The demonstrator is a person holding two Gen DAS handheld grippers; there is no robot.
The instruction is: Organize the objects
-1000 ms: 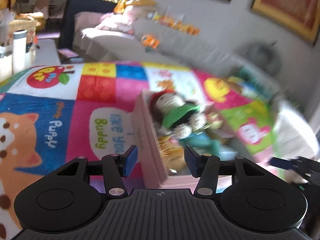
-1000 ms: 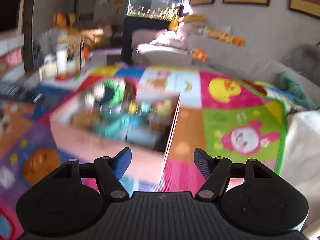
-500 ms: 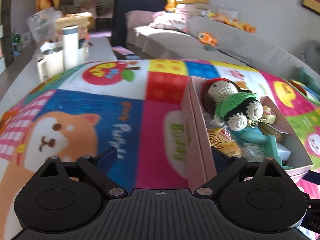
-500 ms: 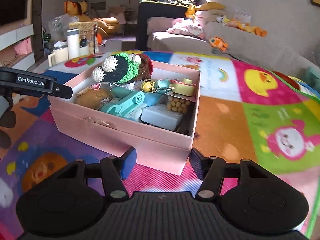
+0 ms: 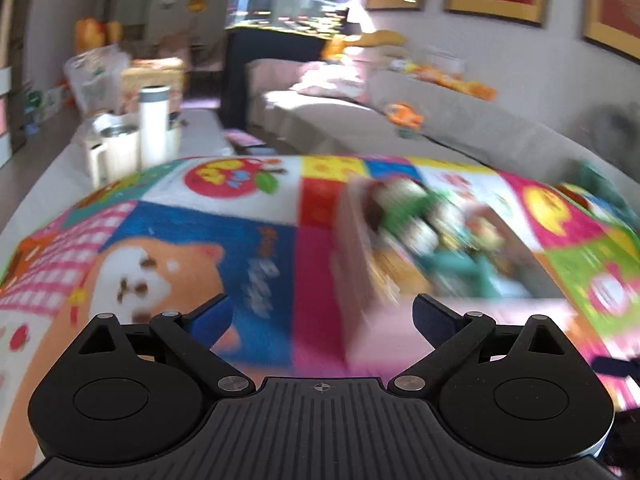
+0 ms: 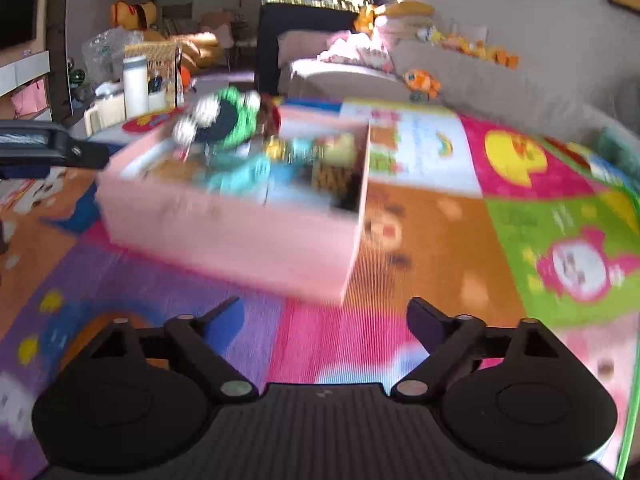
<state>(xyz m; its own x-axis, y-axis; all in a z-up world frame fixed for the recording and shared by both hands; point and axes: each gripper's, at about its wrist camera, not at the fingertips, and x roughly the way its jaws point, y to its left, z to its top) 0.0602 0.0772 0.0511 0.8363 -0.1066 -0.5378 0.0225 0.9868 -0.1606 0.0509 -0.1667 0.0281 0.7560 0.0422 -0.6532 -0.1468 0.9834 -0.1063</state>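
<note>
the pink box [image 6: 240, 232] sits open-topped on the patchwork play mat [image 6: 440, 240], which shows cartoon animal and fruit panels. the box is packed with small items: a knitted doll [image 6: 224, 118] in green and dark yarn lies on top at the far left corner, with teal and yellow pieces beside it. motion blur hides finer detail of the contents.

the right gripper [image 6: 322, 320] hangs above the mat just in front of the near wall of the box. its jaws are opening and already stand wide; nothing lies between them, and they do not touch the box.

the left gripper [image 5: 320, 314] hangs over the mat at the left side of the box [image 5: 360, 280]. its jaws stand wide apart. the box's near left corner appears in the gap between them, but the fingertips [image 5: 428, 312] press on nothing. in the right wrist view, this gripper shows as a dark bar at the left edge, close to the box wall.

beyond the mat stand a white bottle [image 5: 154, 124], a grey sofa [image 5: 440, 136] and a fish tank [image 5: 288, 12].
</note>
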